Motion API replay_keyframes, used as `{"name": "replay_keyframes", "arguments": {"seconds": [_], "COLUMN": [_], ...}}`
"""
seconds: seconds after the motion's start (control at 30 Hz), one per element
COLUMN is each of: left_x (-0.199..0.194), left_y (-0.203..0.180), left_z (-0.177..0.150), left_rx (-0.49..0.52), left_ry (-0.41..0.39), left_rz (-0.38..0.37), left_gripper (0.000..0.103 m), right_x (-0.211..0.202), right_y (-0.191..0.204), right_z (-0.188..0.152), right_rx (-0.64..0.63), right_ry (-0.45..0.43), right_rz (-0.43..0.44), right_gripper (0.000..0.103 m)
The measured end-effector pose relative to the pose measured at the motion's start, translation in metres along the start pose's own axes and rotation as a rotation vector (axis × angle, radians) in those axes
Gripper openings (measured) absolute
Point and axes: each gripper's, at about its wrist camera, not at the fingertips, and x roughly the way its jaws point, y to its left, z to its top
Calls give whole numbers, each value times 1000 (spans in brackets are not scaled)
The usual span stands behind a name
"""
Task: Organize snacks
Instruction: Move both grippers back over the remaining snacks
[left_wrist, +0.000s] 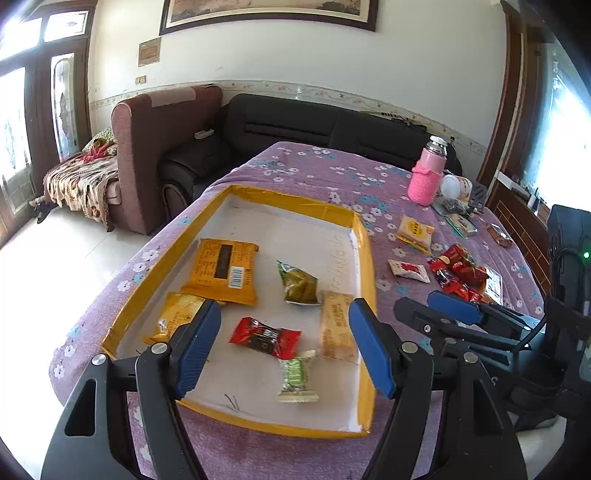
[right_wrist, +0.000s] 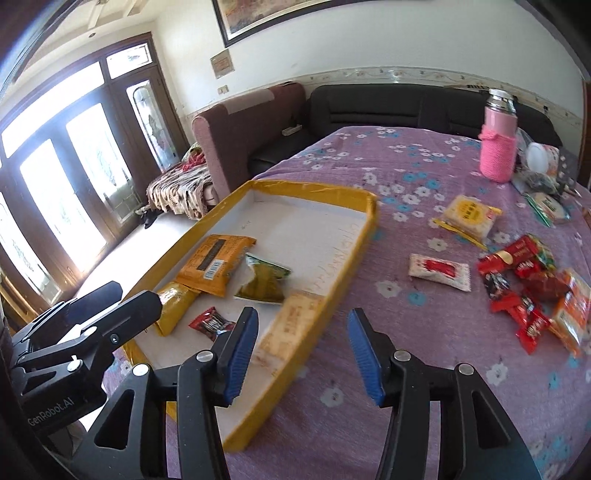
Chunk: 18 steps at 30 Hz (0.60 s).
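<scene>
A shallow yellow-edged box (left_wrist: 364, 236) (right_wrist: 369, 206) lies on the purple flowered tablecloth. Inside it are several snack packets: a large orange one (left_wrist: 221, 269) (right_wrist: 214, 258), a green one (left_wrist: 297, 284) (right_wrist: 264, 282), a red one (left_wrist: 264, 336) (right_wrist: 210, 323), a beige bar (left_wrist: 336, 325) (right_wrist: 291, 325) and a pale green one (left_wrist: 295, 376). My left gripper (left_wrist: 284, 347) is open and empty above the box's near end. My right gripper (right_wrist: 301, 354) is open and empty over the box's right edge. It also shows in the left wrist view (left_wrist: 454, 310).
Loose snacks lie on the cloth right of the box: a yellow packet (left_wrist: 415, 230) (right_wrist: 469, 214), a white-red packet (left_wrist: 408, 269) (right_wrist: 439, 271) and a red pile (left_wrist: 458, 269) (right_wrist: 524, 284). A pink bottle (left_wrist: 426, 173) (right_wrist: 498, 147) stands at the back right. Sofas stand behind the table.
</scene>
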Motion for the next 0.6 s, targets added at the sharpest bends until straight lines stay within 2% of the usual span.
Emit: {"name": "replay_keyframes", "arguments": {"seconds": [0.4,0.5,0.6], "left_x": [-12,-14,-17], "left_y": [-36,-39,-35], "left_z": [-6,-7,-6], "left_rx": [67,61,-1], "left_ry": [11,30,66], "left_rz": [-28,-84,-199], "left_gripper": [72,72,72], "right_x": [-34,-41,-48], "right_y": [-62,-73,-94], "right_z": [-19,-24,-29], "right_rx": [130,142,162], "right_ry": [-32,-40,-47], "right_rz": [-40,-52,-86], "right_gripper": [55,56,58]}}
